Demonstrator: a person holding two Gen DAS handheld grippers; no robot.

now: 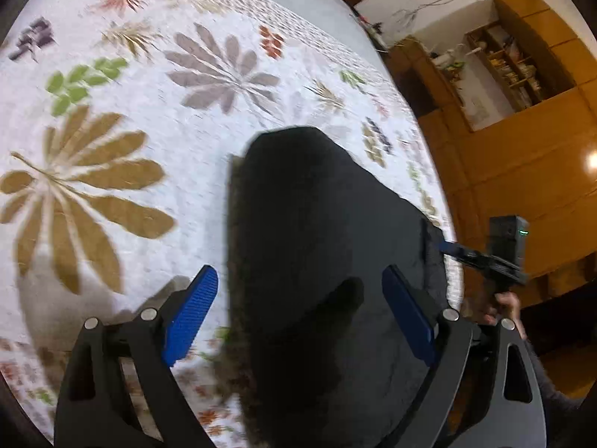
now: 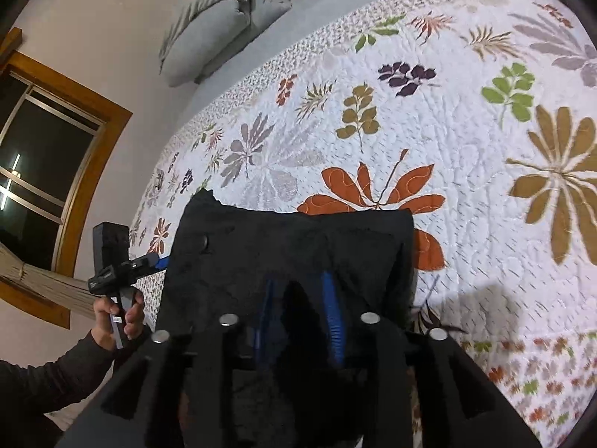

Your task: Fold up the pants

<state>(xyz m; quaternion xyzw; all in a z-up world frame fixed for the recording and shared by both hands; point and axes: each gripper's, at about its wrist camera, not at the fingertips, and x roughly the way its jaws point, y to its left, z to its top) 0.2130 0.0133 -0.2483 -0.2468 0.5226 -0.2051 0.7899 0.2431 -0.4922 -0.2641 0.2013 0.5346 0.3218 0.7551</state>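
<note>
Black pants (image 1: pixel 298 205) lie folded in a dark bundle on the flowered quilt (image 1: pixel 112 112). My left gripper (image 1: pixel 300 272) hovers over their near part, open wide, a blue pad on each side of the cloth and nothing pinched. In the right wrist view the pants (image 2: pixel 298 239) drape over my right gripper (image 2: pixel 298 280), whose blue fingers (image 2: pixel 332 310) stand close together with the black cloth between them. The right gripper (image 1: pixel 447 248) also shows at the pants' right edge in the left wrist view. The left gripper (image 2: pixel 160 261) shows beside the pants' left edge.
The quilt (image 2: pixel 447 130) covers a bed with grey pillows (image 2: pixel 224 18) at its head. A wood-framed window (image 2: pixel 44 156) is on the left wall, wooden cabinets (image 1: pixel 522 149) past the bed's right edge. A person's hand (image 2: pixel 119 313) holds the left gripper's handle.
</note>
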